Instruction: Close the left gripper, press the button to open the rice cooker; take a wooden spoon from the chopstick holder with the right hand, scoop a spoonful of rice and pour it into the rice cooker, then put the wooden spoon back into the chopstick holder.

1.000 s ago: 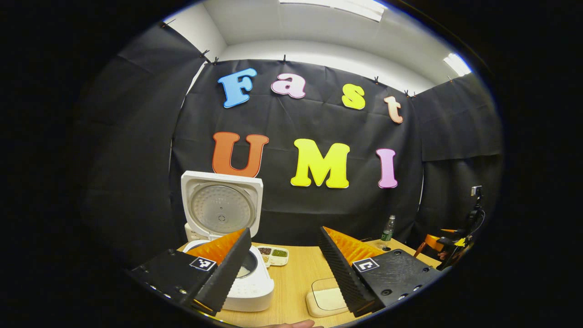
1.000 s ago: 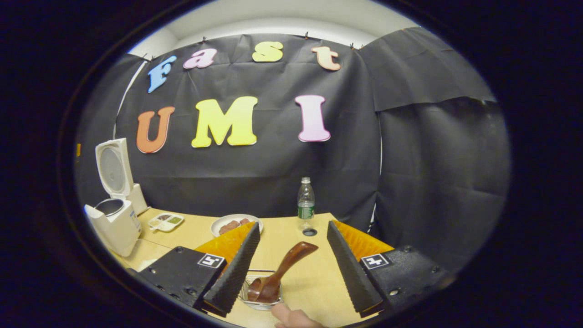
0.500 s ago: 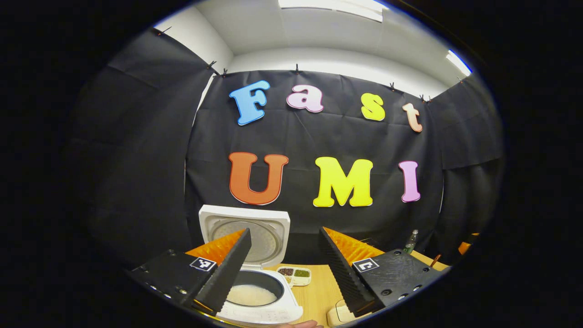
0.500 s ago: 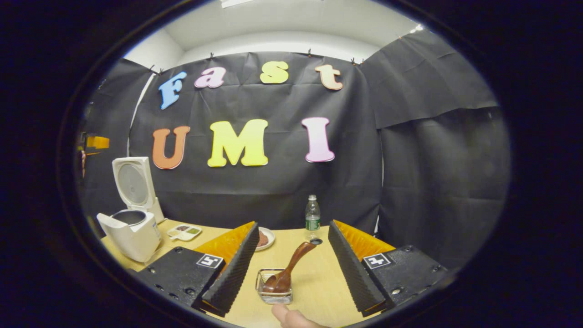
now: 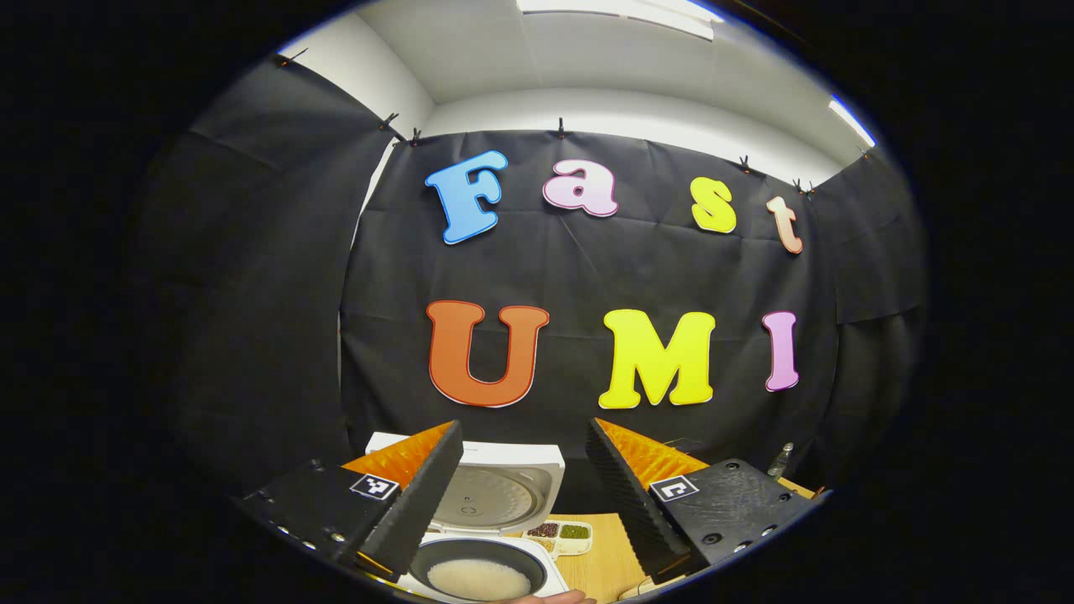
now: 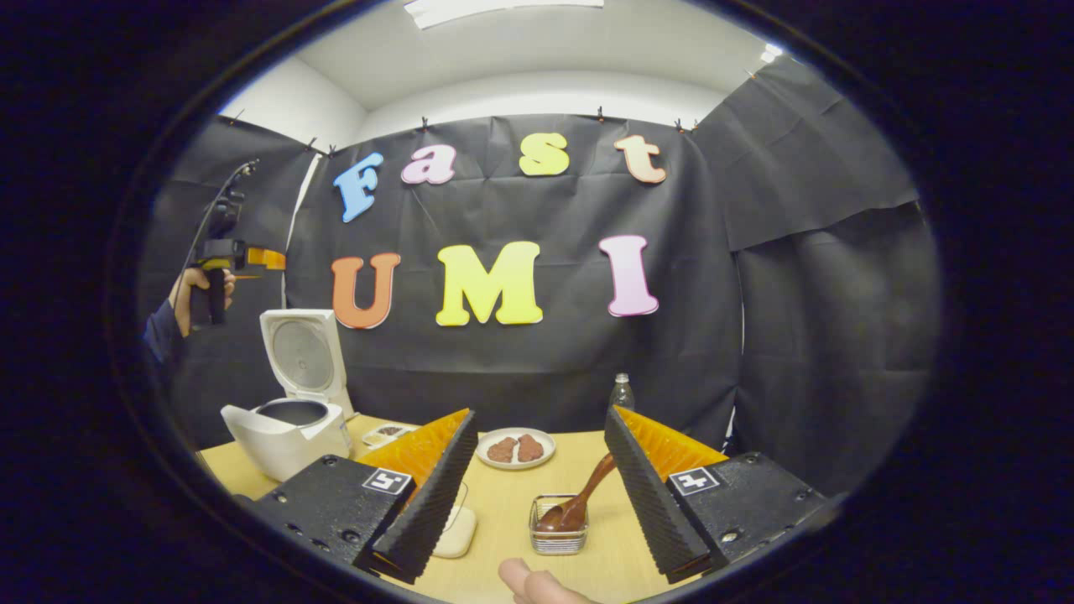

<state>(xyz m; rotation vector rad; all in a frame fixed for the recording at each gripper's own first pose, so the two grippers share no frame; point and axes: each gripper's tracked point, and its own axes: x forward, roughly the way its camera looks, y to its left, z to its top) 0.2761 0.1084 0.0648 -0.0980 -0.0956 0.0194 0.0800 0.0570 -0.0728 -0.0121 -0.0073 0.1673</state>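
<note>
No text can be read: the bottle label is too small, and the square marker tags on the grippers carry only patterns.

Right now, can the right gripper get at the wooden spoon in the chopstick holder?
Probably yes: the right gripper is open, and the wooden spoon leans out of the chopstick holder just ahead between its fingers, handle unobstructed.

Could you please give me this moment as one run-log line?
rice cooker: lid up, rice inside | wooden spoon: in chopstick holder | left gripper: open | right gripper: open, above the holder
</note>
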